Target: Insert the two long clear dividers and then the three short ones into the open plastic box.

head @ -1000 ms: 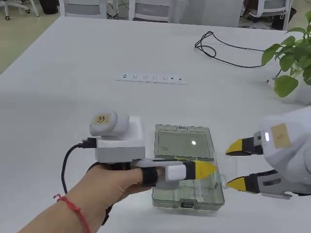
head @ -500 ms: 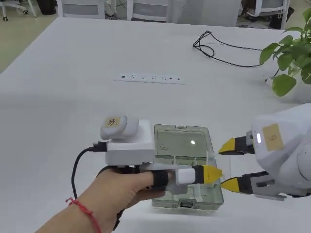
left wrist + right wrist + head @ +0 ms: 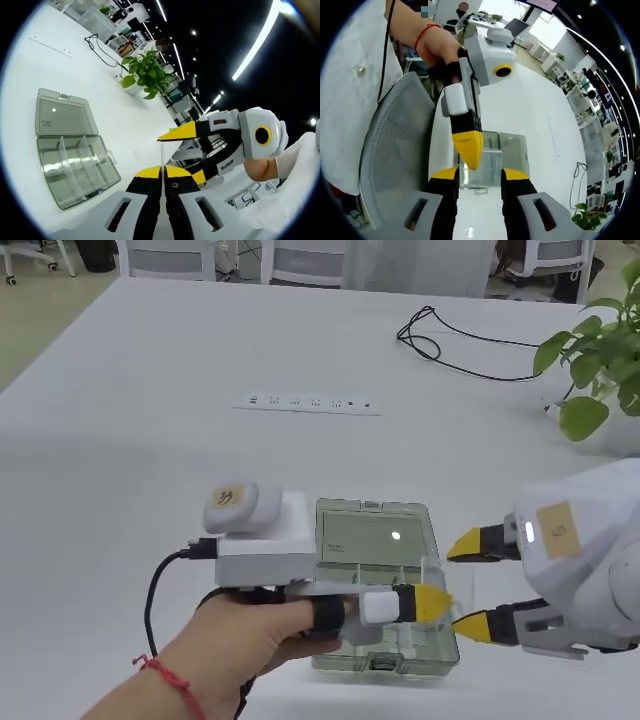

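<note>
The open clear plastic box (image 3: 386, 661) lies near the table's front edge, lid (image 3: 375, 535) folded back. Several dividers stand in its tray (image 3: 56, 196). My left gripper (image 3: 430, 602) reaches across the tray's right side and is shut on a thin clear divider (image 3: 167, 152), whose edge shows only faintly. My right gripper (image 3: 467, 585) stands open just right of the box, one yellow jaw above and one below the left gripper's tip. In the right gripper view the left gripper (image 3: 469, 150) points down between my right gripper's (image 3: 480, 175) spread jaws, with the box (image 3: 514, 150) behind.
A white power strip (image 3: 307, 402) lies mid-table. Farther back, a black cable (image 3: 455, 340) loops beside a green plant (image 3: 595, 360) at the right edge. A grey mesh chair (image 3: 395, 150) stands by the person. Bare white tabletop lies left of the box.
My left gripper has moved right across the box until its tip sits between the right gripper's jaws. The right gripper has edged left toward it.
</note>
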Action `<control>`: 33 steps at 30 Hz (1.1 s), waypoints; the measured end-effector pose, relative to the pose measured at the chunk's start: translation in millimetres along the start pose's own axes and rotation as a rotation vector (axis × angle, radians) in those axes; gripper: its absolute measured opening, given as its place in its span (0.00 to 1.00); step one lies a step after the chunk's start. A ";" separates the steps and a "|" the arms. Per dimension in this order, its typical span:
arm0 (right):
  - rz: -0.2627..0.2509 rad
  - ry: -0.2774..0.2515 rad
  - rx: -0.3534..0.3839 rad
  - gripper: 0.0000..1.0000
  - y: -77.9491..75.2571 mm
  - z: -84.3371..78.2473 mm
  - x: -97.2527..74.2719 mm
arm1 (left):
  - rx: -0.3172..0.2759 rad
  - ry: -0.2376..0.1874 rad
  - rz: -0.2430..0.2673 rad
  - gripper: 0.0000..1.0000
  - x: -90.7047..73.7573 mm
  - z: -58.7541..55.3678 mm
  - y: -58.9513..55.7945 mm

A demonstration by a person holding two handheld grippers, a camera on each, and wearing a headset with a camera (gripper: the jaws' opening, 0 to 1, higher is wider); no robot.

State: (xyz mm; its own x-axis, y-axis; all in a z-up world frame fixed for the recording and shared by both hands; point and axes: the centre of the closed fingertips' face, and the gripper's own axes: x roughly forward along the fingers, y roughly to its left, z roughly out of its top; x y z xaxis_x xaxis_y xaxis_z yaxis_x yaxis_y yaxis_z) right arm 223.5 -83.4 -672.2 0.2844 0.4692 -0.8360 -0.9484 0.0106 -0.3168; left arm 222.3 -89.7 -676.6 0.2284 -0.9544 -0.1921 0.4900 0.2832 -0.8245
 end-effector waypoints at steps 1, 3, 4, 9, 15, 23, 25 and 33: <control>0.000 -0.006 0.004 0.34 -0.8 0.9 -1.1 | 0.007 0.003 0.002 0.00 -0.2 -0.4 0.5; 0.000 -0.029 0.030 0.34 -3.9 3.7 -4.5 | 0.056 0.013 0.012 0.00 -1.4 -1.1 2.4; 0.007 -0.038 0.041 0.34 -4.4 4.3 -5.8 | 0.081 0.020 0.012 0.00 -1.8 -2.0 1.9; 0.045 -0.094 0.118 0.33 -9.8 6.6 -13.4 | 0.301 0.073 -0.006 0.00 -4.1 -8.6 -3.2; 0.188 -0.185 0.205 0.24 0.7 14.7 -21.2 | 0.547 0.138 -0.090 0.00 -7.3 -23.2 -14.3; 0.396 -0.249 0.252 0.17 26.4 22.3 -29.6 | 0.658 0.129 -0.211 0.00 -17.2 -31.7 -33.6; 0.423 -0.265 0.257 0.16 31.0 26.3 -31.0 | 0.662 0.112 -0.234 0.00 -19.4 -29.7 -38.0; 0.499 -0.278 0.265 0.08 41.8 31.0 -33.8 | 0.677 0.103 -0.274 0.00 -23.3 -32.3 -44.4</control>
State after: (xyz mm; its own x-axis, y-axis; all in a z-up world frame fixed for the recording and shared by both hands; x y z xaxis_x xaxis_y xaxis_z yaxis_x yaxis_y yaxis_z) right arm 169.9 -71.4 -643.4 -0.2141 0.6858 -0.6956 -0.9702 -0.0668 0.2328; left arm 168.0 -83.0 -652.7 -0.0409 -0.9938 -0.1032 0.9378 -0.0025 -0.3473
